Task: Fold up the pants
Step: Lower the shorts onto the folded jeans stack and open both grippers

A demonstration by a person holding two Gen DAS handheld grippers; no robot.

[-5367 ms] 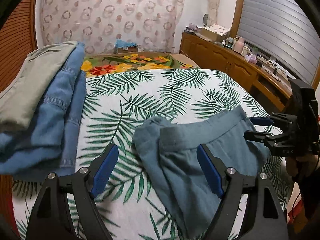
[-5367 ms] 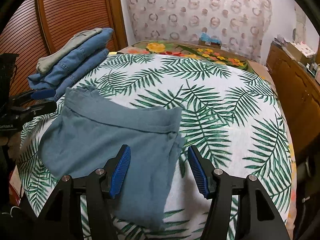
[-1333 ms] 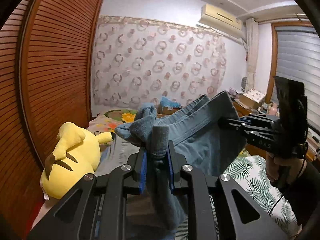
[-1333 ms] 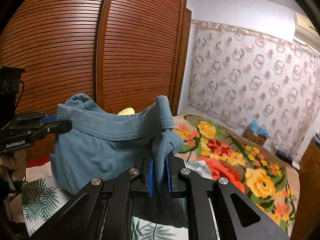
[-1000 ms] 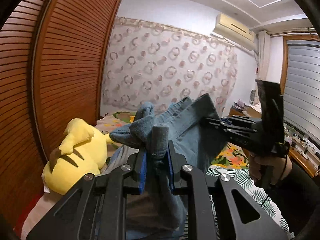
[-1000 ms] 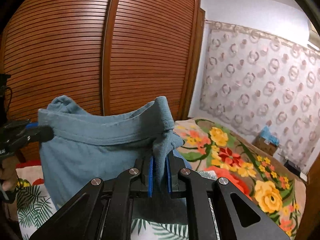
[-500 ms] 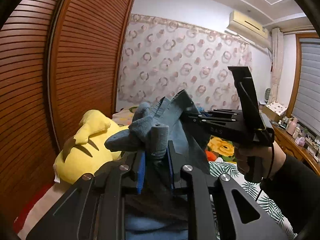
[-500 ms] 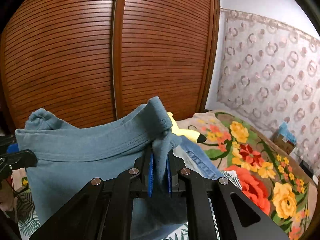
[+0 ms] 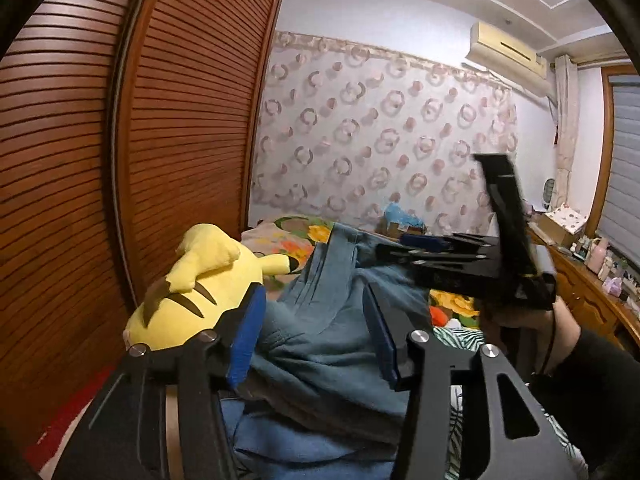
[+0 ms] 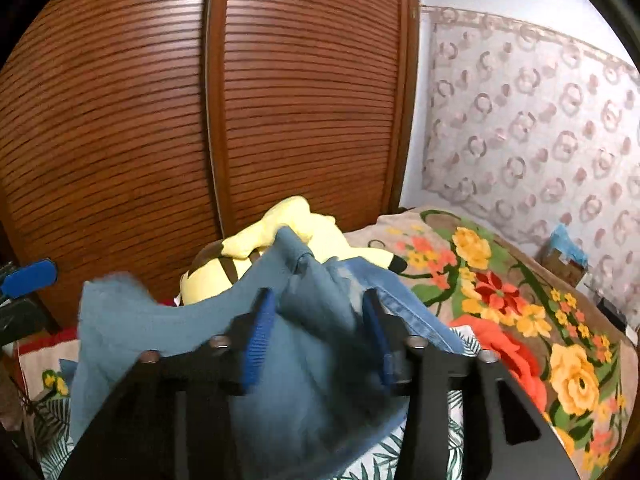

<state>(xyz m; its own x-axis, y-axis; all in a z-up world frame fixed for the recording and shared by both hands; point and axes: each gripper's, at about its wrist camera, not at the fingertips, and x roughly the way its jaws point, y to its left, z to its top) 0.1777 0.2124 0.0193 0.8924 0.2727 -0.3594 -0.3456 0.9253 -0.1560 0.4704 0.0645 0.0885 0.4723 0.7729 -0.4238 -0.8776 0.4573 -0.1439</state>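
Both grippers stand with jaws spread wide over a pair of folded blue-grey pants, neither pinching the cloth. The left gripper straddles the bundle, fabric bunched loosely between its blue pads. The right gripper likewise frames a raised fold, which stands free between the jaws. The pants lie on top of a stack of denim jeans at the bed's left side, just beside a yellow Pikachu plush toy and the louvred wooden wardrobe doors. Their waistband edge runs roughly across the right wrist view, from the left gripper's side to the right's, and a peak of it points up toward the wardrobe. A floral blanket covers the head of the bed. No readable writing shows.
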